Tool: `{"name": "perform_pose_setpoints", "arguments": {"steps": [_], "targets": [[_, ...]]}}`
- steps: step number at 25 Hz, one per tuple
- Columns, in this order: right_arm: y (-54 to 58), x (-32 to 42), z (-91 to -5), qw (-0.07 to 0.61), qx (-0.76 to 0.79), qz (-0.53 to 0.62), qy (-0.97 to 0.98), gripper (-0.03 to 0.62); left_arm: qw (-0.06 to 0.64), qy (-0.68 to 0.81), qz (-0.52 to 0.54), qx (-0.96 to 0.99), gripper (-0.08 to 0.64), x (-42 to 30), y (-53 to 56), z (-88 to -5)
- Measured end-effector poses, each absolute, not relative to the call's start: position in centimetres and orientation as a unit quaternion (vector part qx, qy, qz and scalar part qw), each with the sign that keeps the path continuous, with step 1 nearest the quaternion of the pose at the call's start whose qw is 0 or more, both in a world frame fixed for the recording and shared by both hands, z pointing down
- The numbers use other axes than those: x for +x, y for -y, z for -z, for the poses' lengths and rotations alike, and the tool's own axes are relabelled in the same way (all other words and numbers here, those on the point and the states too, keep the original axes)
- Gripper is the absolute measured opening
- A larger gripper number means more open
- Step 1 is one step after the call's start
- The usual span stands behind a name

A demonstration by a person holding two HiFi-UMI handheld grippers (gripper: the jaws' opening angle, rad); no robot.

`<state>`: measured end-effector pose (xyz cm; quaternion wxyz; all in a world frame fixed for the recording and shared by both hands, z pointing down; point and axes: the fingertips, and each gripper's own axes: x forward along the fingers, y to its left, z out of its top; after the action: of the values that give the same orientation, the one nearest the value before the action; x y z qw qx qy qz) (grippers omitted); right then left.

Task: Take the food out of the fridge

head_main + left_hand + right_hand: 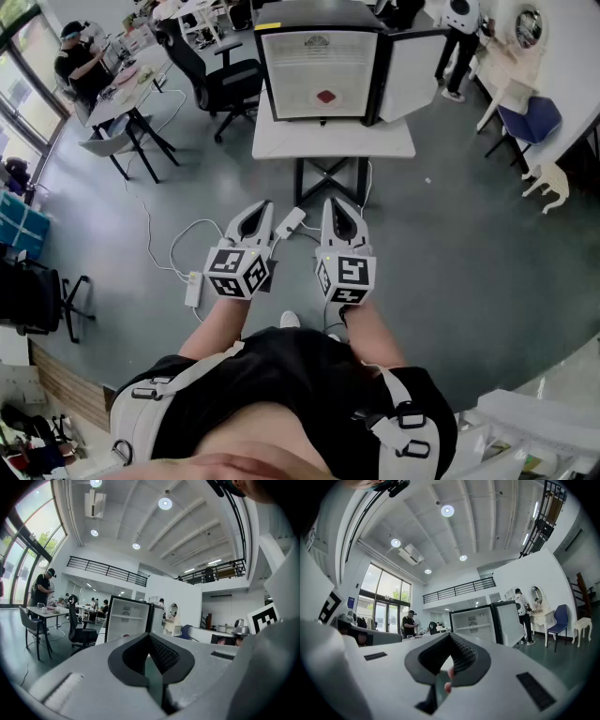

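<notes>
High, bright open-plan office with a grey floor [450, 216].
Tall windows [386, 602], round ceiling lights [447, 511], a balcony railing [105, 571], a black office chair [220, 84], a white table [394, 141].

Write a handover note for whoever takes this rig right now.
Left gripper: shut, empty.
Right gripper: shut, empty.
Both are close to the person's body, well short of the small black fridge with a white interior on the white table.
Done: fridge door stands open.
The small red food item lies inside, untouched.
Left: step up, open a gripper, grasp the food, bring it out.
</notes>
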<state>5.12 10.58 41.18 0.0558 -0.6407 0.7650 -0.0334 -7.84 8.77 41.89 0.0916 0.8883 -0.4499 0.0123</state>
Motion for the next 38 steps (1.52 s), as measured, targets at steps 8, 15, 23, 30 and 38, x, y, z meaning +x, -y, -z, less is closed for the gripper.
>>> {"name": "perform_pose_setpoints", "arguments": {"steps": [8,15,23,30,38], "targets": [[-10.2,4.3,-41.2,0.063,-0.636,0.035,-0.768,0.008,0.097,0.453,-0.003,0.886,0.003,-8.7,-8.5,-42.1],[-8.4,1.8,-41.0,0.053,-0.629,0.029,-0.775,0.008,0.096,0.452,0.009,0.887,0.003,-10.6,-6.2,-41.9],[-5.4,-1.1,-41.0,0.048,-0.641,0.020,-0.766,0.008,0.079,0.433,0.020,0.898,0.003,-12.9,-3.1,-41.3],[-3.0,-3.1,-40.8,0.048,-0.657,0.018,-0.752,0.008,0.076,0.408,0.018,0.910,0.003,-14.4,-0.9,-41.1],[-1.1,-3.9,-42.0,0.037,-0.659,0.022,-0.751,0.008,0.069,0.409,0.018,0.910,0.003,-14.9,1.2,-41.3]]}}
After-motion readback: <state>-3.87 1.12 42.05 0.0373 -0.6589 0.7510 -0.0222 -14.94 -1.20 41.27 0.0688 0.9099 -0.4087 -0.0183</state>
